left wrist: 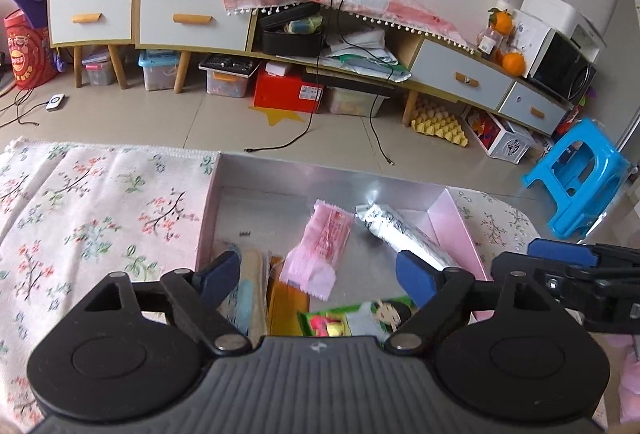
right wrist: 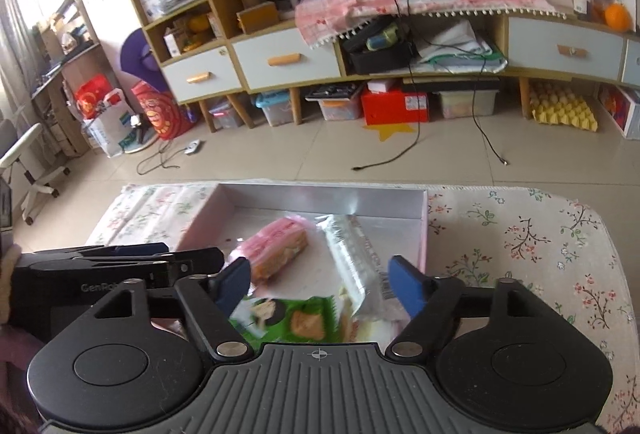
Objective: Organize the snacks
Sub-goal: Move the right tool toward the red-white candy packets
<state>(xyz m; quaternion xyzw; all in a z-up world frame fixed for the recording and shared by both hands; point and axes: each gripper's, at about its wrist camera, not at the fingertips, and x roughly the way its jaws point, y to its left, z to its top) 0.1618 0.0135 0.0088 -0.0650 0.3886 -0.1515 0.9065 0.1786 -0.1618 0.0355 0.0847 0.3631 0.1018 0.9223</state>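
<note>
A shallow pink box (left wrist: 460,218) with a silver inside stands on the floral tablecloth; it also shows in the right wrist view (right wrist: 424,234). In it lie a pink snack packet (left wrist: 326,238) (right wrist: 280,246), a silver-white wrapped bar (left wrist: 404,234) (right wrist: 352,254), a green packet (left wrist: 356,320) (right wrist: 292,318) and some flat yellow and pale packets (left wrist: 256,286). My left gripper (left wrist: 320,278) is open and empty above the box's near part. My right gripper (right wrist: 320,284) is open and empty above the green packet and the silver bar. Each gripper shows at the other view's edge.
The floral tablecloth (left wrist: 100,218) (right wrist: 532,234) covers the table on both sides of the box. Beyond the table's far edge is tiled floor with cables (right wrist: 400,153), a blue plastic stool (left wrist: 576,177) and a long low cabinet (left wrist: 192,17).
</note>
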